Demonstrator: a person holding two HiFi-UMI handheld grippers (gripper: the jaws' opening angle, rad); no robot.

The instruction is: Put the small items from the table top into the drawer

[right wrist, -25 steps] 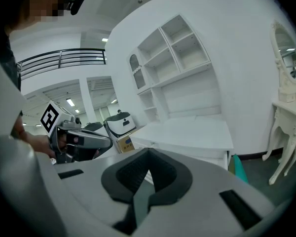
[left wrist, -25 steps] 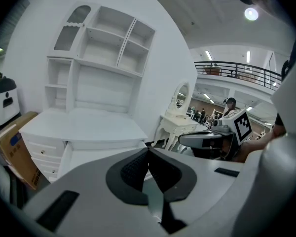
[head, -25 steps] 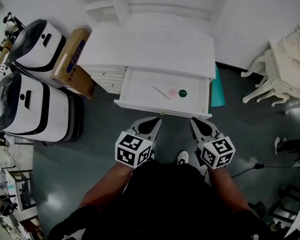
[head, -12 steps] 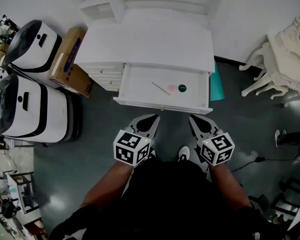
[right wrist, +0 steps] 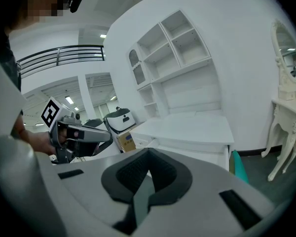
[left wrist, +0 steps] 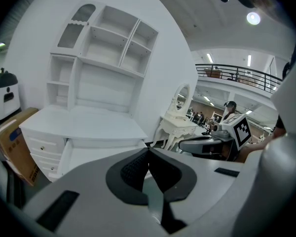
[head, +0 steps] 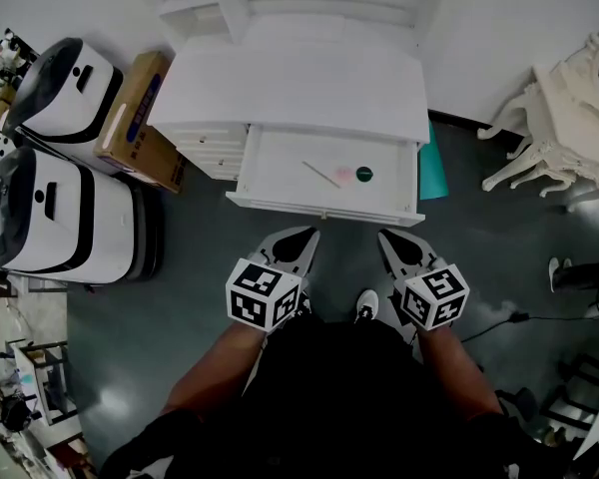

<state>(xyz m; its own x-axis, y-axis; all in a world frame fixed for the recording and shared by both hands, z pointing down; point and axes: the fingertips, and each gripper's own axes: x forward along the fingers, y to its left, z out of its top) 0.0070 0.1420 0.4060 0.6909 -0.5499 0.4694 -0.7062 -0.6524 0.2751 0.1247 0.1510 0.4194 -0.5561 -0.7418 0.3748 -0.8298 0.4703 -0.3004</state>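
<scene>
Your left gripper (head: 301,239) and right gripper (head: 389,239) hover just before the white wooden desk (head: 299,88), jaws closed, empty. In its open white drawer (head: 324,211) lie a thin pale stick (head: 321,175), a small pink piece (head: 343,177) and a dark green round disc (head: 364,176).

In the drawer (head: 280,171), a pink item (head: 341,177) and a dark round item (head: 364,176), both too small to identify

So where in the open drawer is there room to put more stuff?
The open white drawer is bare from its left wall to the thin pale stick. Right of that it's crowded: a small pink piece, a dark green disc.
</scene>
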